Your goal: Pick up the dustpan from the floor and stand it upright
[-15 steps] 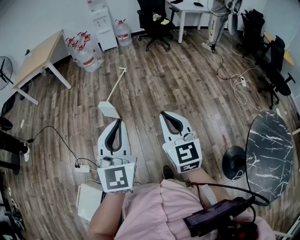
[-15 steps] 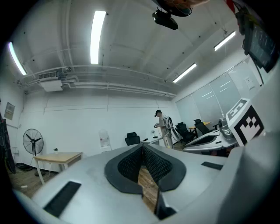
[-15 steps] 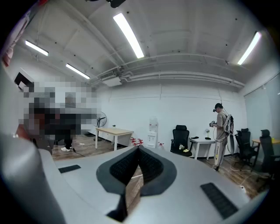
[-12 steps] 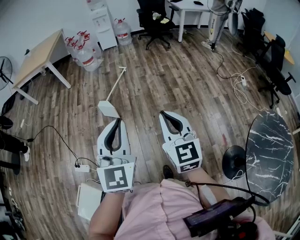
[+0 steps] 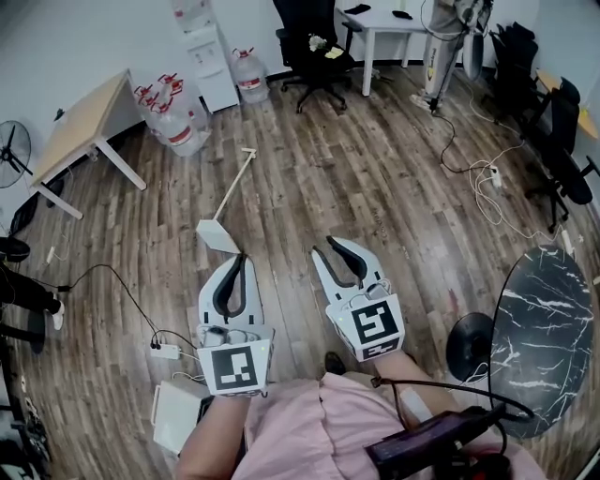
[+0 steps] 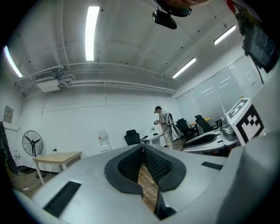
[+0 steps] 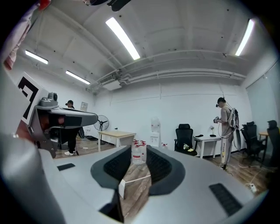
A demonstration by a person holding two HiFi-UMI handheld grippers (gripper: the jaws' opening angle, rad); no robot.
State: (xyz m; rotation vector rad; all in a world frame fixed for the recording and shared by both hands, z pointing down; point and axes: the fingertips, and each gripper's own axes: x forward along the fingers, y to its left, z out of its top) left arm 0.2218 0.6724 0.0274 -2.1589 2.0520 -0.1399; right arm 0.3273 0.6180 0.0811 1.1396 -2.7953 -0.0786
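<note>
The white dustpan (image 5: 217, 234) lies flat on the wood floor, its long handle (image 5: 236, 178) running away toward the water bottles. My left gripper (image 5: 237, 259) hovers just right of the pan, held level, its jaws shut with nothing between them (image 6: 142, 146). My right gripper (image 5: 323, 247) is farther right over bare floor, jaws slightly apart and empty (image 7: 139, 151). Through its gap the right gripper view shows the dustpan (image 7: 122, 188) low on the floor ahead.
Water bottles (image 5: 173, 108) and a dispenser (image 5: 206, 52) stand at the back wall, beside a wooden table (image 5: 80, 122). An office chair (image 5: 314, 47), a white desk and a person (image 5: 450, 28) are at the back right. Cables (image 5: 478, 178), a marble round table (image 5: 544, 328), a power strip (image 5: 164, 350).
Both grippers sit slightly lower in the head view and the right one has swung a little leftward. The dustpan has not moved.
</note>
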